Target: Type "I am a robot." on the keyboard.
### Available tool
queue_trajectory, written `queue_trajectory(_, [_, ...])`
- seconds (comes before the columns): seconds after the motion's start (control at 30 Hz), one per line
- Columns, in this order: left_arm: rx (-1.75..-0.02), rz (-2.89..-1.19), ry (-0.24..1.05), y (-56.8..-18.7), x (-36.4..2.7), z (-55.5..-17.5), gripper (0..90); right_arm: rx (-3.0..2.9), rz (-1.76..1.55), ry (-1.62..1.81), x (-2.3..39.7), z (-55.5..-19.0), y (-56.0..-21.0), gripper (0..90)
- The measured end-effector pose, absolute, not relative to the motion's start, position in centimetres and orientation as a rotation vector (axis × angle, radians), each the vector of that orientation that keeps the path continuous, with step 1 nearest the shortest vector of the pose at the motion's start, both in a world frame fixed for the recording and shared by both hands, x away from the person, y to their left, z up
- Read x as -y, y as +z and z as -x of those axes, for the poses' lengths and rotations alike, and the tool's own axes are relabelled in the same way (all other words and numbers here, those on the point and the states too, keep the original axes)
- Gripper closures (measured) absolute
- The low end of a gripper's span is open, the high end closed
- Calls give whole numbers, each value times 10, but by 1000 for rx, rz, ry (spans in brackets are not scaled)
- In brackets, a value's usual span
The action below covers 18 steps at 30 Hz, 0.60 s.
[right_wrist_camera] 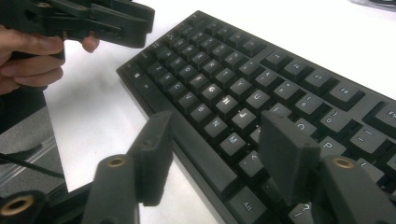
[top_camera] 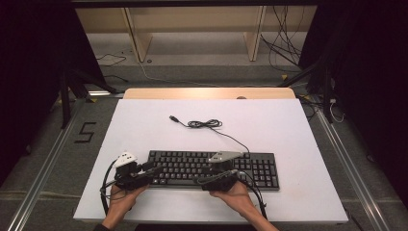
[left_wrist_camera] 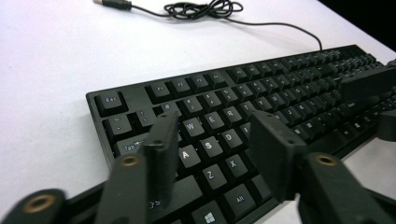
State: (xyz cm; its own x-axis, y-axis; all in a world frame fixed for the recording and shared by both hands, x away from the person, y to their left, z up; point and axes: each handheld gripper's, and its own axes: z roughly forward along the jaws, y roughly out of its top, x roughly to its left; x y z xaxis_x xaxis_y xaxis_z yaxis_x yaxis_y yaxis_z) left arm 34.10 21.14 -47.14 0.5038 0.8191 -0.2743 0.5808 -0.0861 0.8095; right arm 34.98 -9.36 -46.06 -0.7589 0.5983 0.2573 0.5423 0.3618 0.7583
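Keyboard (top_camera: pixel 214 168) lies flat on the white surface (top_camera: pixel 144 125). Both tools, left tool (top_camera: pixel 151 169) and right tool (top_camera: pixel 231 172), hang open over it, holding nothing; a low dip could press wrong keys.

The keyboard (top_camera: pixel 214 168) is matt black plastic with smooth, faintly shiny keycaps. The worktop (top_camera: pixel 144 125) is smooth matt white, with a bare wood strip at its far edge. The fingers (left_wrist_camera: pixel 161 154) look like dull black plastic.

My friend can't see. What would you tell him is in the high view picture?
A black keyboard lies on a white table, with its cable coiled behind it. A person's two hands hold the left gripper and the right gripper over the keyboard's near edge, gripping nothing.
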Motion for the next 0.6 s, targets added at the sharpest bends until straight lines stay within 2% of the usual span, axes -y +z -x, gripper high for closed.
queue_trajectory(0.3, [-1197, -1838, 338, -476, -209, -348, 732, -2514, -1070, 1390, 100, -349, -457, 413])
queue_trajectory(0.6, [-1216, -1891, 351, -481, -208, -353, 857, -2492, -1063, 1405, 102, -346, -454, 370])
